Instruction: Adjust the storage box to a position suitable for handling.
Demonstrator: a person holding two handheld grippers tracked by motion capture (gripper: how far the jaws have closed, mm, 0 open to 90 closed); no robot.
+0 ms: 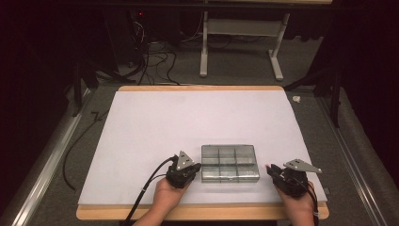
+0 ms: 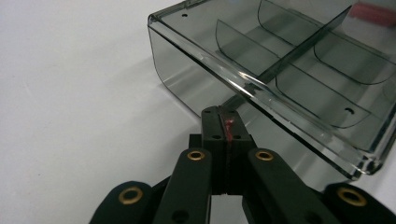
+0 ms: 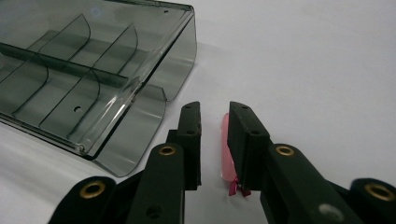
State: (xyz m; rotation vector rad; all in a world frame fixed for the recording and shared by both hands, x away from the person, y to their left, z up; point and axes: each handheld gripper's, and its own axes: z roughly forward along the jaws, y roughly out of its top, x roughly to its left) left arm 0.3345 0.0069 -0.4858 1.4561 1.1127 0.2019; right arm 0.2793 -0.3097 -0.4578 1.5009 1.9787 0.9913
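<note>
At the left of the high view, the left tongs [image 1: 194, 166] are lying low over the white tabletop [image 1: 155, 122], held in a hand [image 1: 168, 192] that is coming in from the near edge, with a black cable trailing back from them. Their tips are pointing toward the left end of the smoky clear compartment box [image 1: 230, 163]. In the left gripper view these tongs [image 2: 222, 122] are sitting fully closed, the two black jaws pressed together with a thin scrap of red showing in the seam between them; what that scrap is cannot be told. Their tips are resting just beside the box's near wall [image 2: 196, 88], below its rim.

The box is standing in the middle of the near half of the tabletop, between the two tongs, with curved dividers splitting it into compartments.

To the right, the right tongs [image 1: 271, 169] are hovering near the right end of the box, apart from it, a grey three-cornered plate on top. In the right gripper view these tongs [image 3: 214, 114] are standing partly open, and a small pink object [image 3: 227, 156] is lying against the inner face of the right-hand jaw, a dark red bit at its lower end. Whether the other jaw is touching it cannot be told.
</note>
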